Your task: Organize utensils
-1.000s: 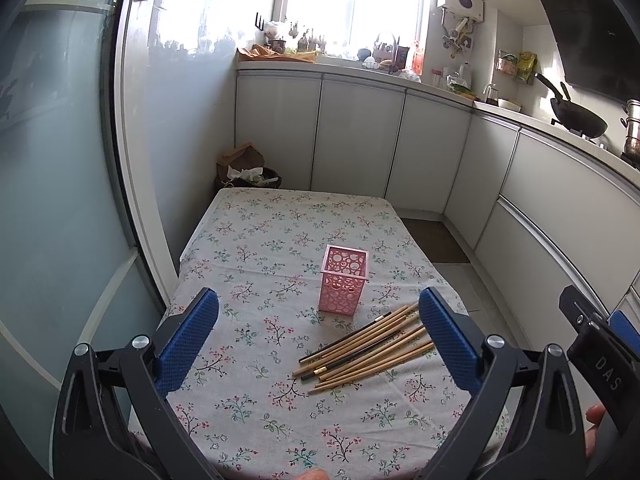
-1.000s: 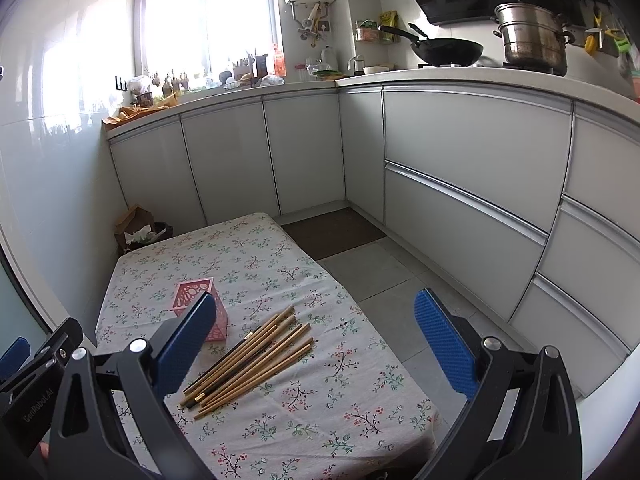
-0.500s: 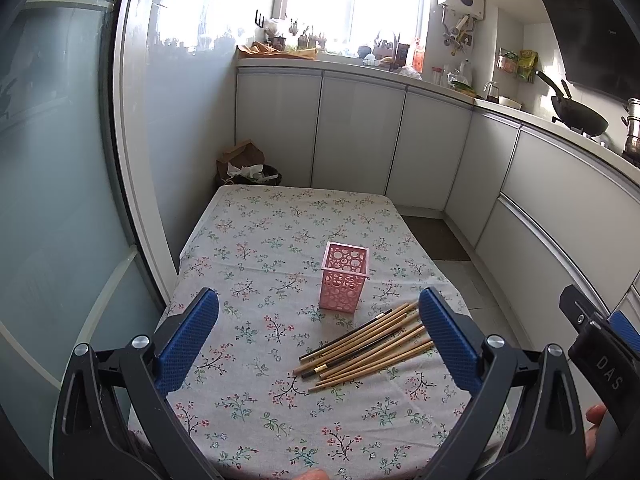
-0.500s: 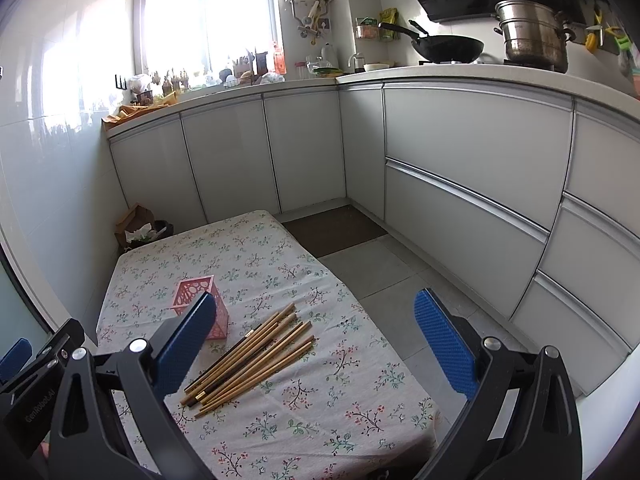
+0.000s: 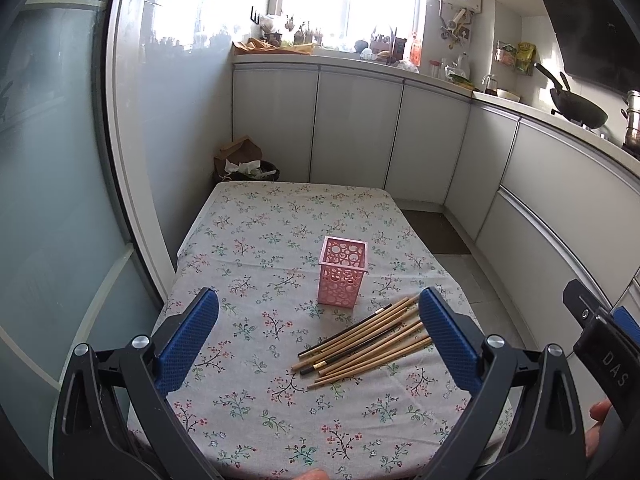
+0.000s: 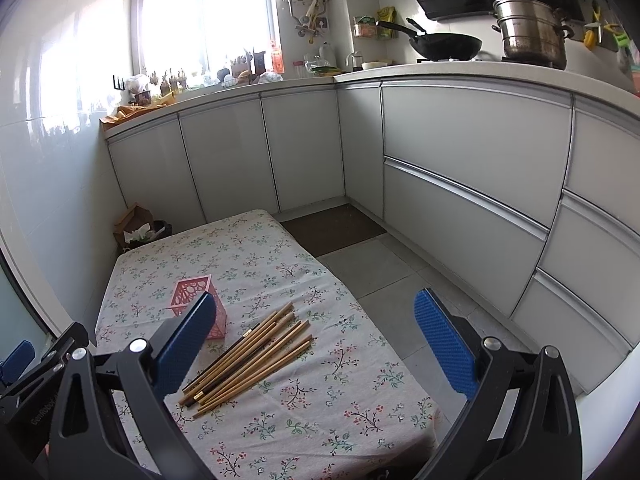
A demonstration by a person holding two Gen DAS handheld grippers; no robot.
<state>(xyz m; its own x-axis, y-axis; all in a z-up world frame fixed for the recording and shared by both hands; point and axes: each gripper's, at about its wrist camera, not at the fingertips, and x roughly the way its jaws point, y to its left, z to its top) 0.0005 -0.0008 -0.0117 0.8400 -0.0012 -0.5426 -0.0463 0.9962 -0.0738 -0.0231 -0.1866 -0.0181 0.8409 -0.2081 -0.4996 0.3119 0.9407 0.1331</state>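
- Pink perforated holder (image 5: 342, 275) stood upright on the table (image 5: 256, 220), near the middle of the flowered cloth; nothing showed above its rim.
- Chopsticks (image 5: 362, 340), a loose bundle of wooden ones with a few dark-tipped, lay flat on the cloth just beside the holder, on its near right side, apart from it.
- Bundle fanned slightly; the sticks ran diagonally, far ends pointing toward the table's right edge.
- Left tool (image 5: 318, 336) was held above the near end of the table, blue pads spread wide, gripping nothing. In its view the right pad overlapped the far ends of the chopsticks; contact could not be judged.
- Right tool (image 6: 316, 338) was likewise spread wide and empty, above the near right part of the table. Its left pad hid part of the holder (image 6: 192, 300).
- From the right wrist view the chopsticks (image 6: 250, 358) lay between the two pads, nearer the left one.
- Wok (image 6: 446, 46) and steel pot (image 6: 532, 32) sat on the far worktop.
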